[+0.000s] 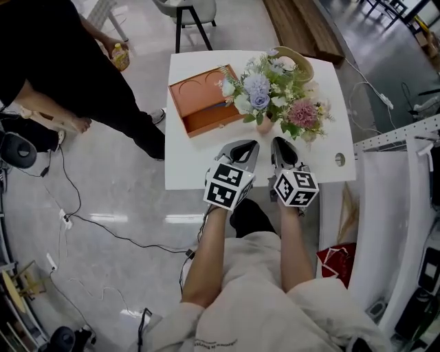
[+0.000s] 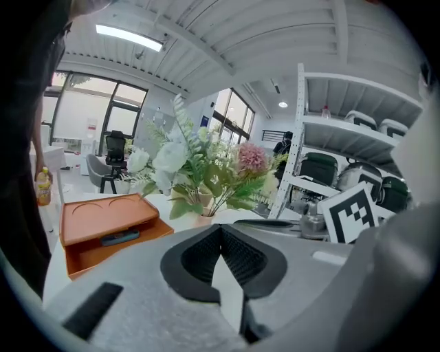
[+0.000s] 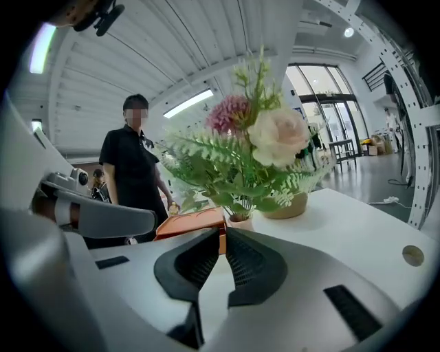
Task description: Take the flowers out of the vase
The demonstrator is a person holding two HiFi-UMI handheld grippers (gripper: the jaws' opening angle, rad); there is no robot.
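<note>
A bunch of blue, pink and white flowers (image 1: 271,93) with green leaves stands in a small pink vase (image 1: 265,126) on the white table (image 1: 199,165). Both grippers hover over the table's near edge, side by side and short of the vase. My left gripper (image 1: 251,144) has its jaws closed with nothing between them, and so does my right gripper (image 1: 279,141). The left gripper view shows the flowers (image 2: 206,161) and vase (image 2: 204,218) just beyond the closed tips (image 2: 221,227). Ahead of the right gripper (image 3: 223,230) rise the flowers (image 3: 254,155) and the vase (image 3: 240,221).
An orange tray box (image 1: 206,100) lies left of the vase. A woven basket (image 1: 297,63) stands behind the flowers. A person in black (image 1: 82,75) stands at the left holding a bottle (image 1: 120,56). A chair (image 1: 185,10) is beyond the table, with metal shelving (image 2: 344,158) to the right.
</note>
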